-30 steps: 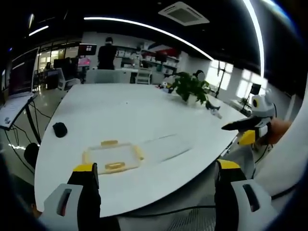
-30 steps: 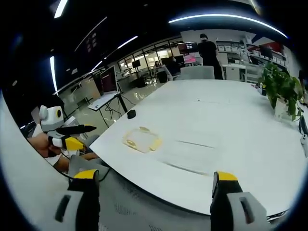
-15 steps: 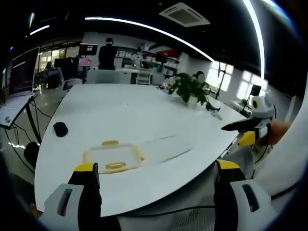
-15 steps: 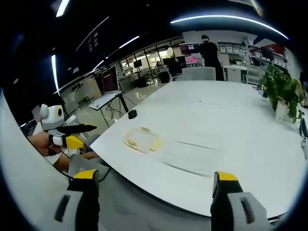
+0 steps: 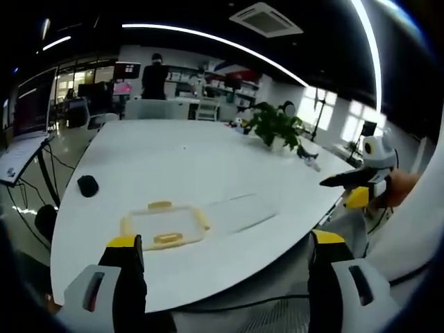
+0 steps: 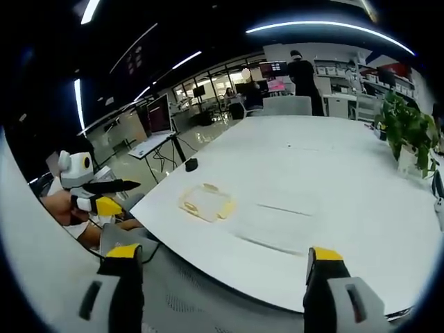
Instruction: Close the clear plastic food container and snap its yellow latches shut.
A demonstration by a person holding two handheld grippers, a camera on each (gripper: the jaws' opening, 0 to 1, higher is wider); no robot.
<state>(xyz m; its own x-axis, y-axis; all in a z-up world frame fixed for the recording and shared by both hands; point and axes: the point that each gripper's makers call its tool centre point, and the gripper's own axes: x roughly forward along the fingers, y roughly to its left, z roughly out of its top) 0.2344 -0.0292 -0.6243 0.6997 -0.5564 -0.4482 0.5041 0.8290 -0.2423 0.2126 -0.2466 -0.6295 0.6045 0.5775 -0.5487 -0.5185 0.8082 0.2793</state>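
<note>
Left tongs [image 5: 220, 267] spread wide, empty; right tongs [image 6: 220, 281] likewise. Container [image 5: 165, 225] lies on table [image 5: 208, 166] ahead, nearer left tongs and just left of centre; lid [image 5: 239, 214] flat beside it, toward right tongs.

One clear plastic food container [image 5: 165, 225] is counted on the one white table [image 5: 208, 166], lower left of centre in the left gripper view and left of centre in the right gripper view [image 6: 206, 202]. Three yellow latches [image 5: 167, 238] can be made out on it in the left gripper view; a fourth cannot be confirmed. One clear lid [image 5: 239, 211] is seen just right of it. One black mouse [image 5: 87, 185] is counted at the left edge of the table. One potted plant [image 5: 275, 126] is counted at upper right. Two grippers are counted: the left gripper [image 5: 225, 274] and the right gripper [image 6: 223, 274], each with two yellow-tipped jaws set wide apart. One standing person [image 5: 154, 75] is seen at the top.
</note>
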